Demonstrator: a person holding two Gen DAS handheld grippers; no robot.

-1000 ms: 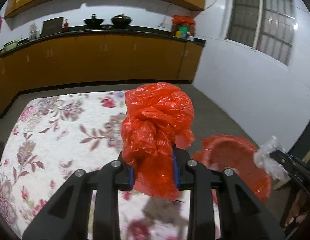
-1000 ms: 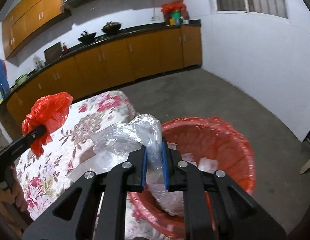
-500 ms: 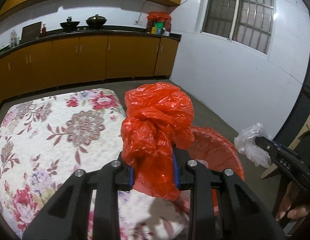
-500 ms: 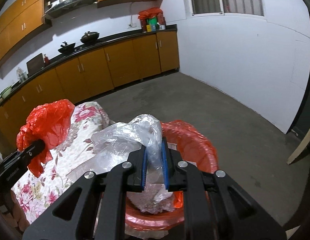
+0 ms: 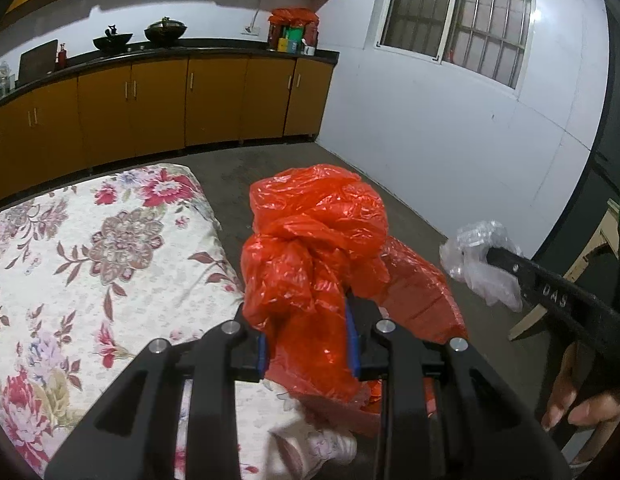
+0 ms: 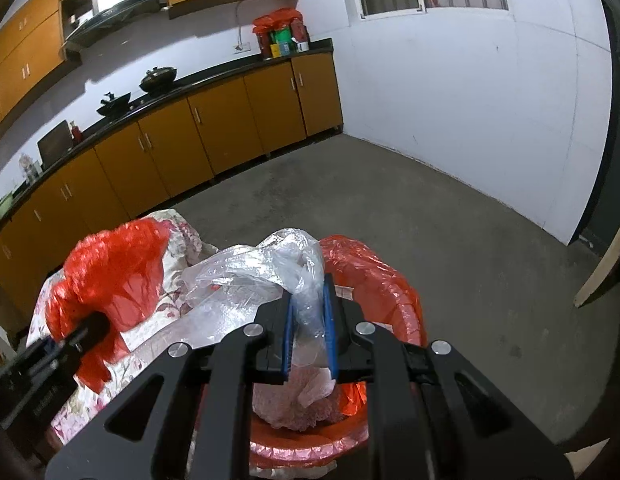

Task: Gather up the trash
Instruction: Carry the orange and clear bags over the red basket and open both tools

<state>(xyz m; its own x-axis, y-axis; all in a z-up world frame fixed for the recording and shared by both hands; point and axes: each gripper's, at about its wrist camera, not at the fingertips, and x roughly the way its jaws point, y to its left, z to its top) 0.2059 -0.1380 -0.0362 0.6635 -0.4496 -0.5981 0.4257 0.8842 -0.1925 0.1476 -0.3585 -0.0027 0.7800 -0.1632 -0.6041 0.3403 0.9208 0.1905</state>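
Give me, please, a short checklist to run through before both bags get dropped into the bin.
1. Left gripper shut on the red bag: ok.
2. Right gripper shut on the clear bag: ok.
3. Clear bag over the red-lined bin: ok.
4. Red bag over the bin: cannot tell; it hangs near the flowered table edge.
5. Room left in the bin: cannot tell.

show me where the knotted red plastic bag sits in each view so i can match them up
Left wrist view: the red plastic bag fills the centre, pinched in the left claw.
Right wrist view: the same bag is at the left edge, blurred, over the floral tablecloth.
Shared landmark: the red-lined bin, below the clear plastic bag in the right claw; in the left wrist view it shows behind the red bag.
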